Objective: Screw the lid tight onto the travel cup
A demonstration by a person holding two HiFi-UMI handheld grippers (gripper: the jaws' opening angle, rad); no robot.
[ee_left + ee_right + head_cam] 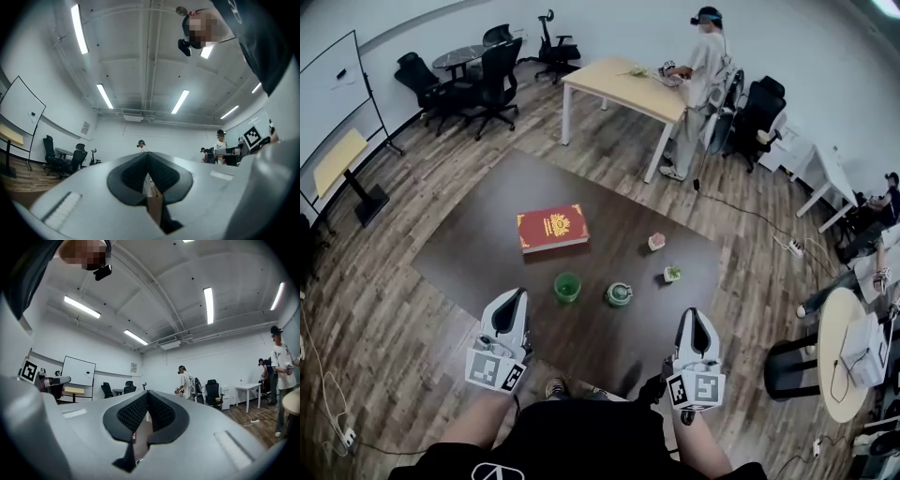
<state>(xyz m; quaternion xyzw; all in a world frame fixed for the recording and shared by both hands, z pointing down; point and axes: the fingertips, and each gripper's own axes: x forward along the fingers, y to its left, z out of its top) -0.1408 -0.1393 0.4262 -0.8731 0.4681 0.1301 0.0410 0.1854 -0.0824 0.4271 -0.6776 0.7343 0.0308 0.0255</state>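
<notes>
A green travel cup (pixel 567 287) stands open and upright near the front of the dark brown table (pixel 478 239). Its green lid (pixel 619 294) lies apart, just to the cup's right. My left gripper (pixel 517 296) hovers at the table's near edge, left of and nearer than the cup, jaws shut on nothing. At the near edge to the right of the lid, my right gripper (pixel 693 315) is also shut and empty. In the left gripper view, the left gripper (pixel 147 157) points out over the room. In the right gripper view, the right gripper (pixel 147 393) points level across the room. Neither gripper view shows cup or lid.
A red book (pixel 552 229) lies beyond the cup. Two small plant pots (pixel 656 242) (pixel 672 274) sit to the right of it. A person (pixel 698 84) stands at a light wooden table (pixel 623 86) farther back. Office chairs (pixel 492 80) stand at the far left.
</notes>
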